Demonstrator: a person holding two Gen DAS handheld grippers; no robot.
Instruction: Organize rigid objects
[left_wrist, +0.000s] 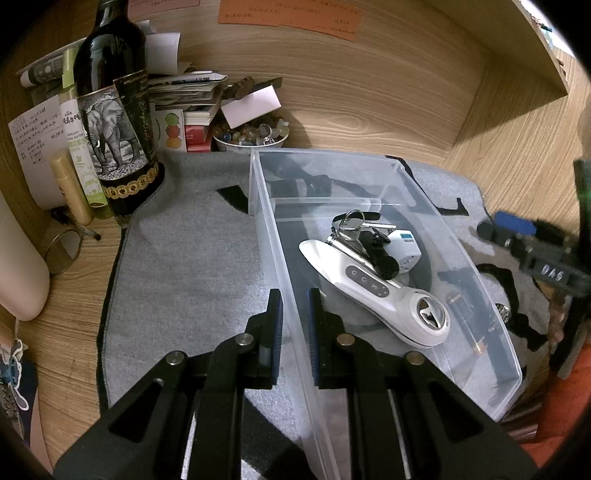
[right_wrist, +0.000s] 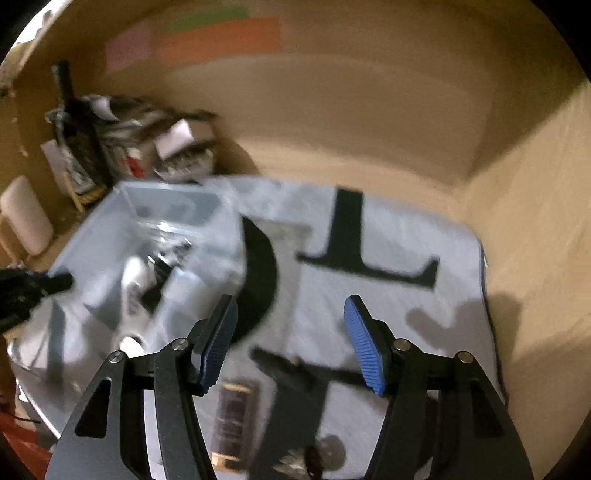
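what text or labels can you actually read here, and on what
"DAS": right gripper, seen in the left wrist view.
"APPELLATION": wine bottle label; the rest too small.
Green spray bottle: Chinese print, unreadable.
Handwritten notes, orange paper: too small.
Right wrist view: blurred.

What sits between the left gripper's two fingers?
In the left wrist view, the left gripper straddles the clear bin's near side wall; nothing else lies in the gap.

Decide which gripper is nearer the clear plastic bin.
Left. The left gripper straddles the clear plastic bin wall; the right gripper hangs open over the grey mat beside it.
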